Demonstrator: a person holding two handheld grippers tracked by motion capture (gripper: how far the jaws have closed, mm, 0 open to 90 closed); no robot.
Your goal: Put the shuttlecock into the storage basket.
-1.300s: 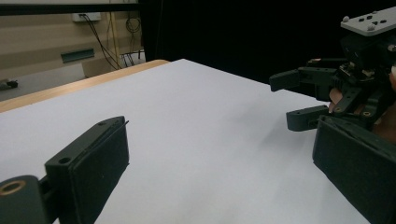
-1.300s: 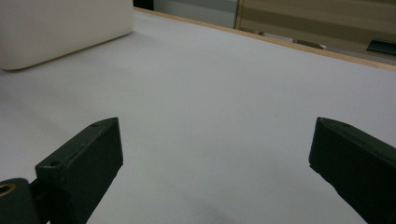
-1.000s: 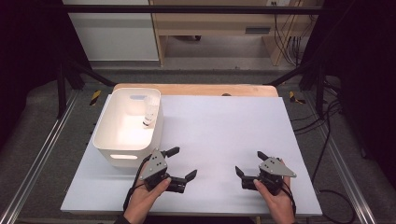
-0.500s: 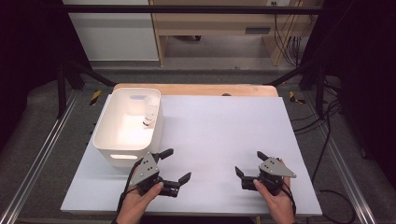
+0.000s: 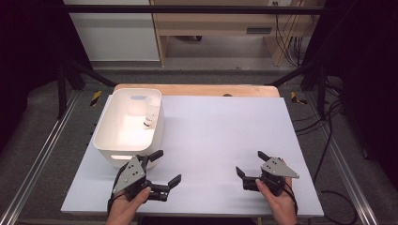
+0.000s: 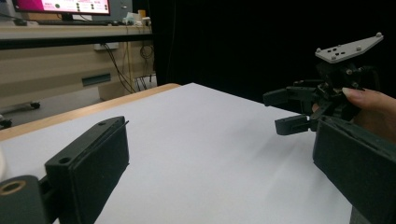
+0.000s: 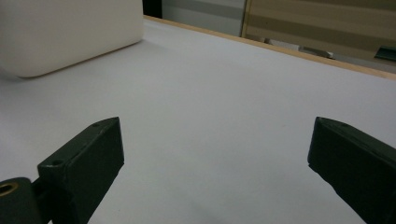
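My left gripper (image 5: 168,166) is held low over the white table sheet (image 5: 220,136), just in front of the white bin (image 5: 101,127). It is open, with nothing between its jaws. My right gripper (image 5: 248,162) sits near the front right of the sheet, also open and holding nothing. In the left gripper view my own jaws (image 6: 224,154) stand wide apart over bare sheet, and the right gripper (image 6: 301,109) shows beyond them in a hand. The right gripper view has its jaws (image 7: 215,149) spread wide, with the bin (image 7: 70,32) at the far left.
A small white bottle (image 5: 148,119) stands inside the bin, against its right wall. The wooden table edge (image 5: 197,89) runs along the far side of the sheet. Metal rails (image 5: 37,164) flank the table, and cables (image 5: 328,126) lie on the floor at the right.
My left gripper has drifted left and a little toward the near edge, staying open. The right gripper has not moved.
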